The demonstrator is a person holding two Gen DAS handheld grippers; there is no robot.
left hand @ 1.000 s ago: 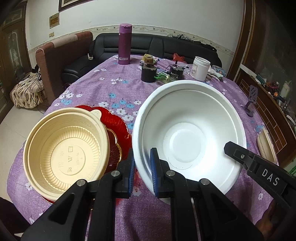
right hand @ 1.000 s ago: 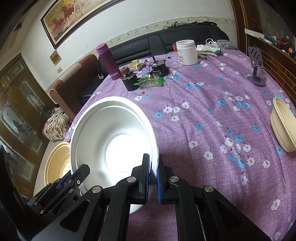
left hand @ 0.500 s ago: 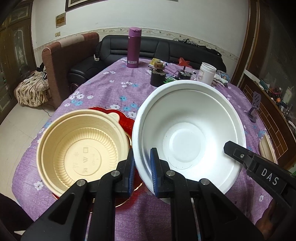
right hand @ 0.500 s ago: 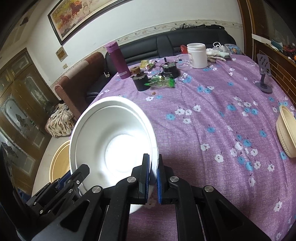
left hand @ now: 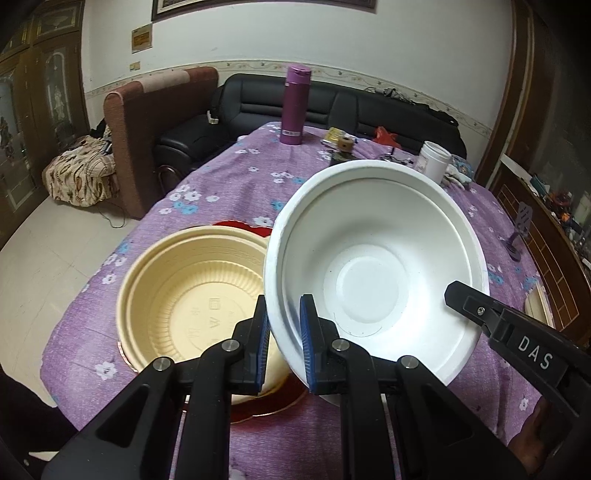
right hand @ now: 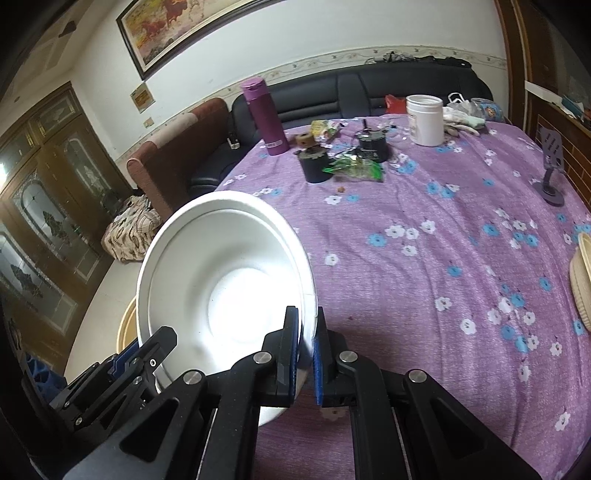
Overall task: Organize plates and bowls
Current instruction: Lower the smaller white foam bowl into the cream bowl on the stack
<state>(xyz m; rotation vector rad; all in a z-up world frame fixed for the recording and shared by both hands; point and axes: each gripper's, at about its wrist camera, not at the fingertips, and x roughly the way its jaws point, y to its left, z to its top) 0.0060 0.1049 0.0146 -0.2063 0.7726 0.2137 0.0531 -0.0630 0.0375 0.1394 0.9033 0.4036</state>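
Left wrist view: both grippers, left [left hand: 283,334] & right [right hand: 305,345], pinch white bowl [left hand: 373,266] rims; should lower it level into tan bowl [left hand: 192,299] w/o tilting

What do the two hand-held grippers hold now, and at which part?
Both hold the white bowl by its rim: the left hand-held gripper on one side, the right hand-held gripper on the opposite side.

A home living room; black leather sofa [right hand: 369,92], framed painting [right hand: 207,29] (horses), floral purple tablecloth [right hand: 443,258], wooden cabinets [right hand: 48,192].
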